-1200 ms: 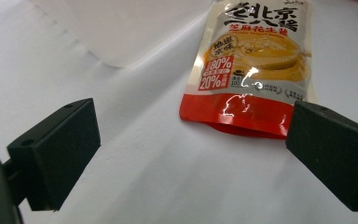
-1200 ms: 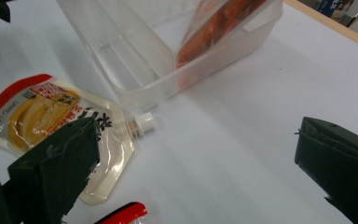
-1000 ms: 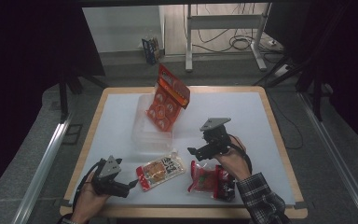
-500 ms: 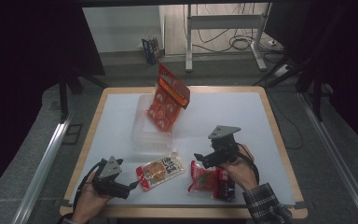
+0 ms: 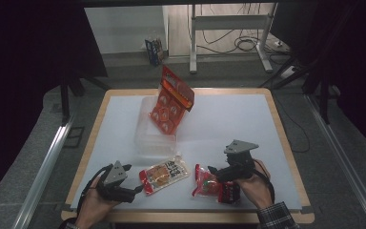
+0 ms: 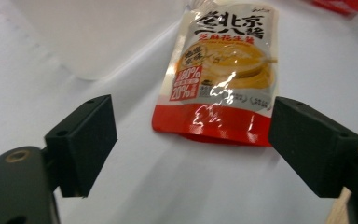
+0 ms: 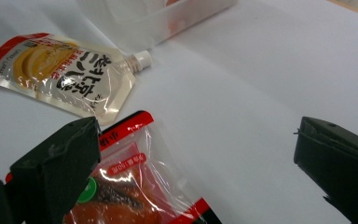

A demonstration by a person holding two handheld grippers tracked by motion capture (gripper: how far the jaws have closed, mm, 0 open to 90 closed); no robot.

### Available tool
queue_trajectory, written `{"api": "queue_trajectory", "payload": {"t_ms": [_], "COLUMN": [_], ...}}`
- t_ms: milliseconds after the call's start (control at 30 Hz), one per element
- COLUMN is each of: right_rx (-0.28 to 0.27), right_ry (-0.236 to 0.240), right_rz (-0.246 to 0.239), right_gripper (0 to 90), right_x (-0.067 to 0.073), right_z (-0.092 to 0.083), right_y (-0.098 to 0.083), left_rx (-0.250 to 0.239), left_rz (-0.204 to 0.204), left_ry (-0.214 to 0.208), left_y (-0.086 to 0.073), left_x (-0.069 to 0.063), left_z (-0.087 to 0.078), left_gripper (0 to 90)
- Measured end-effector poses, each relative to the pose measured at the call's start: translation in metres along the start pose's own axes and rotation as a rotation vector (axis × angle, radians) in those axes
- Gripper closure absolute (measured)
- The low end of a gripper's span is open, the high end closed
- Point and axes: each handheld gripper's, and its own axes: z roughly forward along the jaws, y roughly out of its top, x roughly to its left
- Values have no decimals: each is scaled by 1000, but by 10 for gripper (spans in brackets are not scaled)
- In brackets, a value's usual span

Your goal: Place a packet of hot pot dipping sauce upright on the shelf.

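The left claw (image 5: pixel 134 190) sits low at the near left of the tabletop (image 5: pixel 228 124), released; its jaws have just been closing a little, and they stand wide apart with nothing pressed between them. Just ahead of them lies the spouted sauce pouch (image 6: pixel 221 70), flat on the white surface, its red bottom edge toward the jaws and not touching either one. The right claw (image 5: pixel 212 170) is also released, jaws spread over the red-trimmed clear food packet (image 7: pixel 135 186), which lies flat at the near edge; the left jaw hangs above the packet's corner, but whether it touches cannot be told. Just left of that packet is the sauce pouch, its white cap (image 7: pixel 140 58) pointing at the clear plastic container (image 5: pixel 155 138) beyond. An orange snack bag (image 5: pixel 170 102) stands tilted in that container, leaning toward the far side
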Motion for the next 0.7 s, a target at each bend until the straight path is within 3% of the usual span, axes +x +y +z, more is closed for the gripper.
{"api": "queue_trajectory", "payload": {"t_ms": [300,700], "right_rx": [-10,-12], "right_ry": [-19,-35], "right_rz": [24,44], "right_gripper": [4,5], "right_x": [1,4], "right_z": [-8,-20], "right_y": [-11,-23], "left_rx": [-29,-64], "left_rz": [-5,19], "left_ry": [-48,-131], "left_y": [7,22], "left_x": [-5,-17], "left_z": [2,13], "left_gripper": [251,453]}}
